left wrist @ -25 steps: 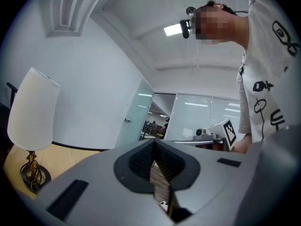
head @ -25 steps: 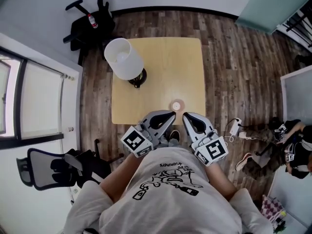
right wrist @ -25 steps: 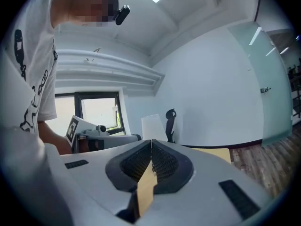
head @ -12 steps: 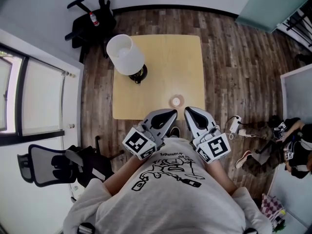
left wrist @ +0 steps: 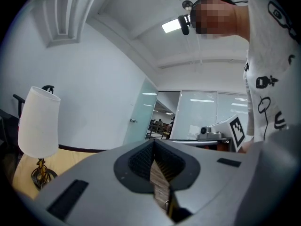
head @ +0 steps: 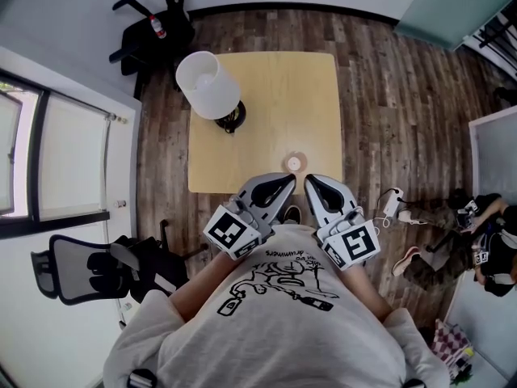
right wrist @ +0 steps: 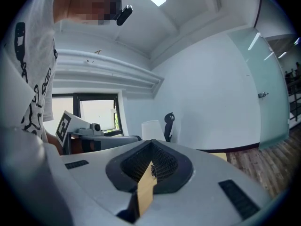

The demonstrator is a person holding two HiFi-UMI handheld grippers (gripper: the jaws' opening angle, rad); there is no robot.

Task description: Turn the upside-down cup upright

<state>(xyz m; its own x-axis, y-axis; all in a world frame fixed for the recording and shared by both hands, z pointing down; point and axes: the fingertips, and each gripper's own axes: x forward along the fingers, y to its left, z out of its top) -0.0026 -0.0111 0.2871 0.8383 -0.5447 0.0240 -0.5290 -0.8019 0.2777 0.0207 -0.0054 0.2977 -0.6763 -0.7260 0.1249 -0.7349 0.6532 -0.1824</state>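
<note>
Standing at the table's left is a white-shaded lamp. At the near edge the left gripper is closed and empty; the cup sits just beyond; the right gripper is likewise closed and empty.

Bright, even indoor light with soft shadows. A ceiling light glares overhead. Fisheye bending and dark corners mark every view.
</note>
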